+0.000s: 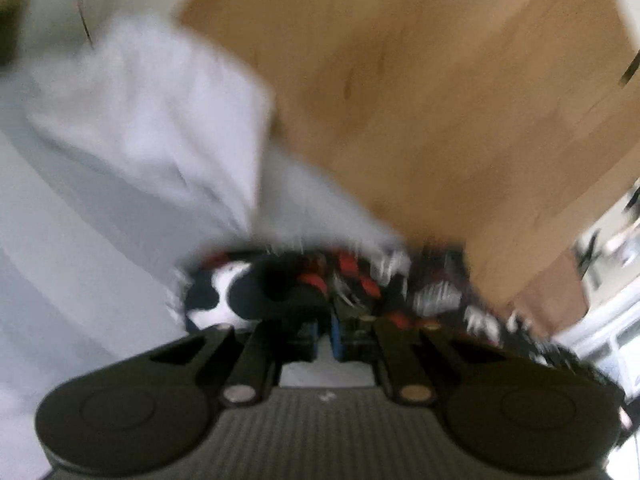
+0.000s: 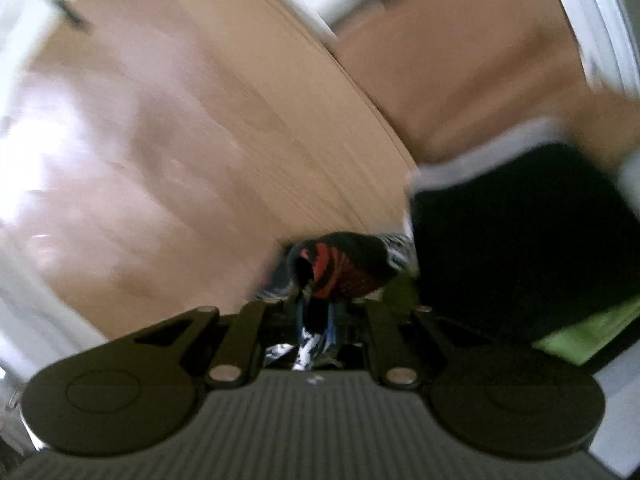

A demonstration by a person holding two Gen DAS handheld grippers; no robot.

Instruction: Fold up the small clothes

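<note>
Both views are motion-blurred. A small patterned garment [image 1: 360,280] in black, red and white stretches across the left wrist view just past the fingers. My left gripper [image 1: 325,334] is shut on its edge. In the right wrist view the same patterned garment [image 2: 340,268] bunches at the fingertips, and my right gripper [image 2: 316,320] is shut on it, with cloth hanging down between the fingers. The garment is held above a wooden table [image 1: 420,100].
A white cloth [image 1: 140,120] lies at the left of the left wrist view. In the right wrist view the wooden table [image 2: 180,140] fills the left; a black item [image 2: 520,240] and a green one [image 2: 592,332] sit at the right.
</note>
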